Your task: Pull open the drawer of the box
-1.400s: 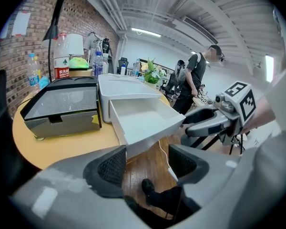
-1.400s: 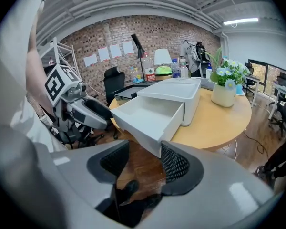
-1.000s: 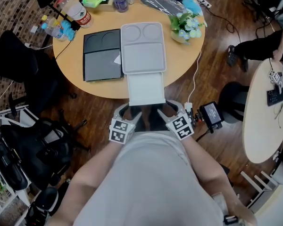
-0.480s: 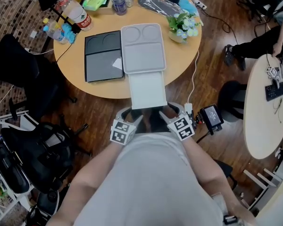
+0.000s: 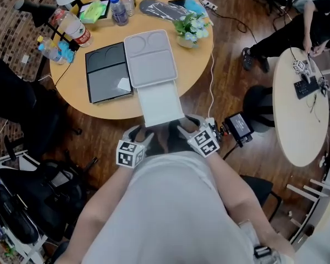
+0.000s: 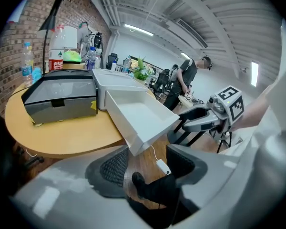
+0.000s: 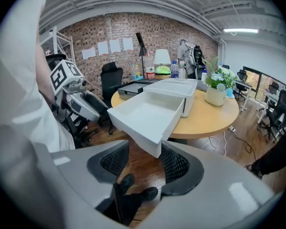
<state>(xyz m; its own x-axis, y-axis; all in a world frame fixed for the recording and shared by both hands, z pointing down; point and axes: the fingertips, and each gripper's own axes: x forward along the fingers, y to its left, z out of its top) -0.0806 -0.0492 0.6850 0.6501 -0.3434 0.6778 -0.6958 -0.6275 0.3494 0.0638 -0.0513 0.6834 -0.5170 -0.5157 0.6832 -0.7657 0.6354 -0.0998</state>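
A white box (image 5: 151, 59) lies on the round wooden table (image 5: 115, 106). Its white drawer (image 5: 160, 104) is pulled far out past the table's edge and is empty. My left gripper (image 5: 138, 133) sits just short of the drawer's front left corner. Its jaws are closing, with nothing between them in the left gripper view, where the drawer (image 6: 138, 116) stands ahead of the left gripper (image 6: 145, 165). My right gripper (image 5: 186, 125) is open by the front right corner. In the right gripper view the drawer (image 7: 145, 116) hangs just beyond the right gripper (image 7: 145, 162).
A black box (image 5: 107, 73) lies left of the white one. Bottles (image 5: 71, 26) and a flower pot (image 5: 190, 29) stand at the table's far side. Black chairs (image 5: 27, 109) are at the left, a power adapter (image 5: 239, 126) and a second table (image 5: 297, 109) at the right.
The head view has shifted, so the table sits further left and up. Both grippers stay at the drawer's front corners. The drawer is out about as far as before.
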